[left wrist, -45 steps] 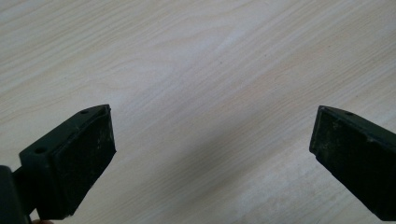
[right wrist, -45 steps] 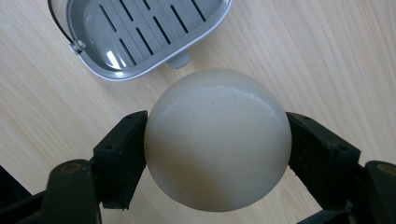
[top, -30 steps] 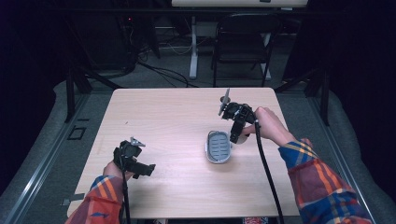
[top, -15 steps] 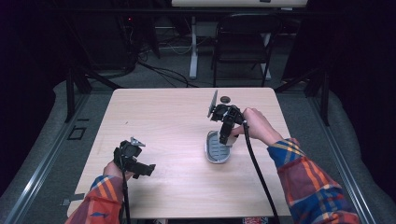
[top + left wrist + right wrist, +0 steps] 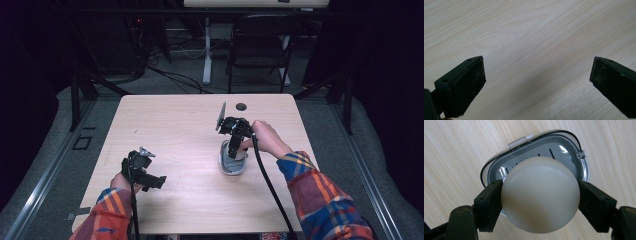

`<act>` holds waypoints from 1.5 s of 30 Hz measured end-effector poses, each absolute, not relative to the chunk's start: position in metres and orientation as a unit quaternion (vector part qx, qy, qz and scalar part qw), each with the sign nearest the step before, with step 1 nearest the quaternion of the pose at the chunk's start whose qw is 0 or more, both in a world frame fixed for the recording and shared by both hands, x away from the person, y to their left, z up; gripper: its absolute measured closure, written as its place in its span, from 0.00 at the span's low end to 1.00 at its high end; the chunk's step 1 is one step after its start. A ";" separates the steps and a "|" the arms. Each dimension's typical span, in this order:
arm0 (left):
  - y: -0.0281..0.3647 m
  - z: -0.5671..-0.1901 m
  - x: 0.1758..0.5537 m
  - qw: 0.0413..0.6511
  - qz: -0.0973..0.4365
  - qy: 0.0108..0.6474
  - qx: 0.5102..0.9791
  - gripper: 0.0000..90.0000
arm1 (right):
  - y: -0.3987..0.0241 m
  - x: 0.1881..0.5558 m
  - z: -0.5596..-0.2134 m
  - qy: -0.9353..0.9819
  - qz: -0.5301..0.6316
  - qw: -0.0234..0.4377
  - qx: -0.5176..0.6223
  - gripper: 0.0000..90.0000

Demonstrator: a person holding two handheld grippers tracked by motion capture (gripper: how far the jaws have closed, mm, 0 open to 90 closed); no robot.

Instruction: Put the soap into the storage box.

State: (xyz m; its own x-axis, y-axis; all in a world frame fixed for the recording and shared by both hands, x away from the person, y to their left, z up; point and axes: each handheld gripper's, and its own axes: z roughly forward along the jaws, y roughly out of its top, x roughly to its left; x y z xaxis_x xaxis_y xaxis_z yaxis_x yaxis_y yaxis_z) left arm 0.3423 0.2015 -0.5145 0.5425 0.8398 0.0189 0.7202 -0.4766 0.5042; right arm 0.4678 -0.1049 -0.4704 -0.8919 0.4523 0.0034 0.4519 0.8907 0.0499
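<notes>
My right gripper (image 5: 540,185) is shut on a smooth, rounded white bar of soap (image 5: 540,197), one pad on each side. Just beneath it lies an oval grey soap dish (image 5: 566,147) with a slotted floor and a clear rim. In the high view the right gripper (image 5: 233,151) points down over the soap dish (image 5: 231,171), right of the table's middle. My left gripper (image 5: 159,181) rests near the front left of the table. Its jaws (image 5: 538,60) stand wide open over bare wood, with nothing between them.
The light wooden table (image 5: 165,130) has a round cable hole (image 5: 241,106) near its far edge. A black folding chair (image 5: 257,45) and desk legs stand beyond the table. Grey floor surrounds it.
The right gripper has carried the soap left and down, from beside the dish's far right to directly over it. The left gripper has stayed put.
</notes>
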 end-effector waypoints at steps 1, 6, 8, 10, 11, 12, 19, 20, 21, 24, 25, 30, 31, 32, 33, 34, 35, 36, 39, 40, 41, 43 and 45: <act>0.201 -0.515 0.342 0.225 0.133 0.459 0.849 0.00 | -0.105 0.468 -0.472 0.972 0.026 0.003 0.234 0.27; 0.201 -0.514 0.342 0.225 0.133 0.459 0.849 0.00 | -0.103 0.468 -0.477 0.973 0.022 0.002 0.231 0.27; 0.201 -0.514 0.342 0.225 0.133 0.459 0.849 0.00 | -0.102 0.468 -0.480 0.972 0.021 0.001 0.232 0.27; 0.201 -0.514 0.342 0.225 0.133 0.459 0.849 0.00 | -0.102 0.467 -0.481 0.972 0.023 0.002 0.232 0.27; 0.201 -0.514 0.342 0.225 0.133 0.459 0.849 0.00 | -0.102 0.468 -0.481 0.973 0.022 0.001 0.230 0.27; 0.202 -0.514 0.342 0.225 0.133 0.459 0.849 0.00 | -0.102 0.468 -0.483 0.974 0.021 0.003 0.226 0.27; 0.202 -0.515 0.342 0.225 0.133 0.459 0.849 0.00 | -0.102 0.468 -0.489 0.975 0.021 0.000 0.220 0.27; 0.201 -0.514 0.342 0.225 0.133 0.459 0.849 0.00 | -0.102 0.467 -0.490 0.975 0.024 0.002 0.220 0.27; 0.201 -0.514 0.342 0.225 0.133 0.459 0.849 0.00 | -0.102 0.467 -0.490 0.975 0.024 0.002 0.220 0.27; 0.202 -0.514 0.342 0.227 0.134 0.460 0.848 0.00 | -0.103 0.467 -0.492 0.975 0.025 0.002 0.220 0.27; 0.202 -0.514 0.342 0.227 0.134 0.459 0.848 0.00 | -0.103 0.466 -0.493 0.975 0.025 0.002 0.220 0.27; 0.202 -0.514 0.342 0.226 0.133 0.459 0.849 0.00 | -0.106 0.465 -0.498 0.975 0.024 0.003 0.220 0.27; 0.201 -0.514 0.342 0.225 0.133 0.459 0.849 0.00 | -0.106 0.465 -0.498 0.975 0.025 0.003 0.220 0.27; 0.201 -0.514 0.342 0.226 0.133 0.459 0.849 0.00 | -0.108 0.466 -0.499 0.974 0.026 -0.001 0.224 0.27; 0.201 -0.514 0.342 0.225 0.133 0.459 0.849 0.00 | -0.108 0.466 -0.499 0.974 0.026 -0.001 0.224 0.27; 0.201 -0.514 0.342 0.225 0.133 0.459 0.849 0.00 | -0.109 0.466 -0.499 0.974 0.026 -0.002 0.224 0.27; 0.201 -0.514 0.342 0.225 0.133 0.458 0.849 0.00 | -0.110 0.466 -0.500 0.974 0.029 -0.004 0.224 0.27; 0.201 -0.514 0.342 0.225 0.133 0.458 0.850 0.00 | -0.110 0.466 -0.500 0.974 0.032 -0.004 0.224 0.27; 0.201 -0.515 0.343 0.225 0.132 0.458 0.850 0.00 | -0.113 0.466 -0.496 0.974 0.046 -0.007 0.224 0.26; 0.201 -0.515 0.343 0.225 0.132 0.457 0.850 0.00 | -0.114 0.465 -0.495 0.973 0.050 -0.006 0.225 0.26; 0.201 -0.515 0.342 0.225 0.132 0.457 0.850 0.00 | -0.115 0.465 -0.493 0.973 0.051 -0.004 0.226 0.25; 0.201 -0.515 0.342 0.225 0.132 0.457 0.850 0.00 | -0.117 0.464 -0.492 0.972 0.054 -0.003 0.227 0.25; 0.201 -0.514 0.342 0.226 0.133 0.458 0.850 0.00 | -0.118 0.463 -0.490 0.972 0.059 -0.001 0.229 0.27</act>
